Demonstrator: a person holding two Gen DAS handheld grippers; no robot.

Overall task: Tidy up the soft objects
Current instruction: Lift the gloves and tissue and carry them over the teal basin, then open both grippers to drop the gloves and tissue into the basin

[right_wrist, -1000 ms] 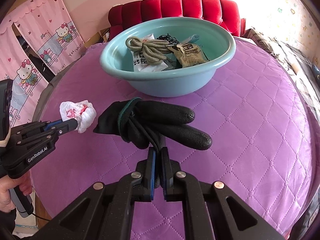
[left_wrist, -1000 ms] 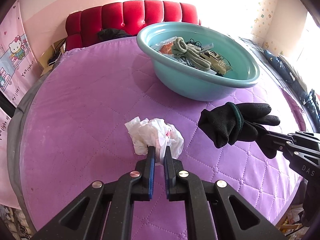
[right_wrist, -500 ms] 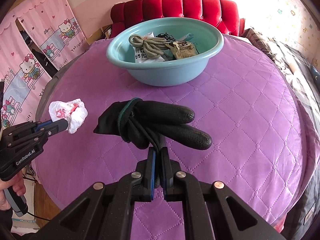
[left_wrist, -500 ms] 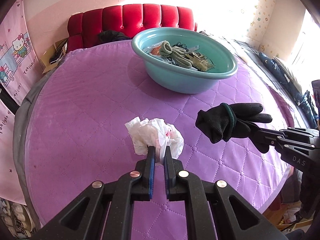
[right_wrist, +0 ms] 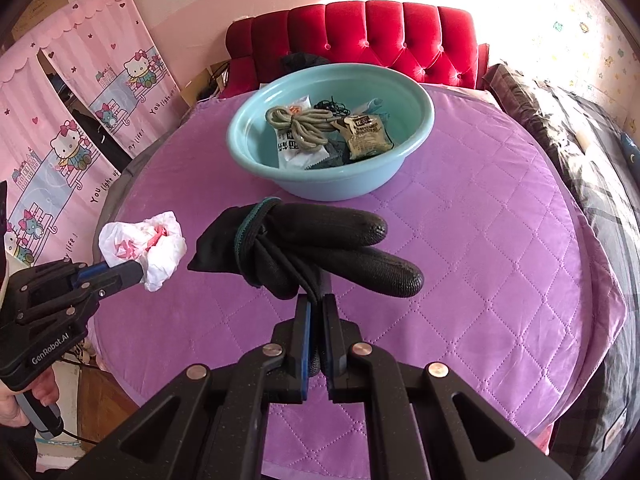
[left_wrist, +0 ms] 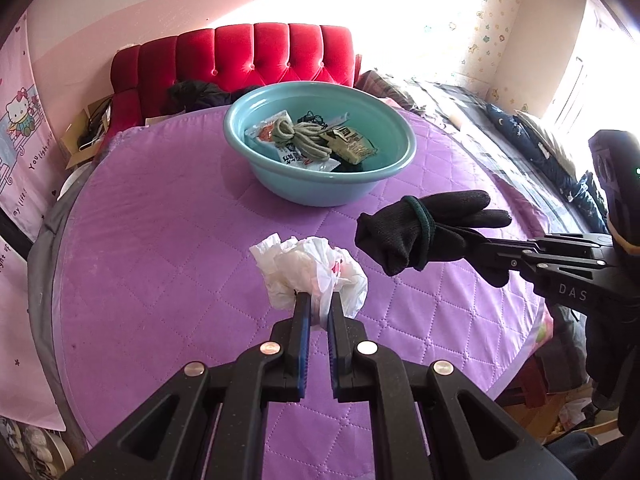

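Now, far left: pink cartoon curtain (right_wrist: 76, 136). Left gripper (left_wrist: 318, 300) clamped on crumpled white plastic bag (left_wrist: 310, 272), lifted clear of purple quilted cover (left_wrist: 160, 240). Centre back: teal basin (left_wrist: 320, 188) holding coiled rope (left_wrist: 304, 138), red tufted headboard (left_wrist: 256, 56) behind. Right gripper (right_wrist: 316, 304) pinching black gloves (right_wrist: 312, 248), also held clear of cover. Far right: sunlit window, dark bedding (right_wrist: 580, 152).

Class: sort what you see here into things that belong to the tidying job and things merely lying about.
Part of the job: white plastic bag in left gripper; black gloves in right gripper; teal basin.

Lying about: red sofa; cartoon curtain.
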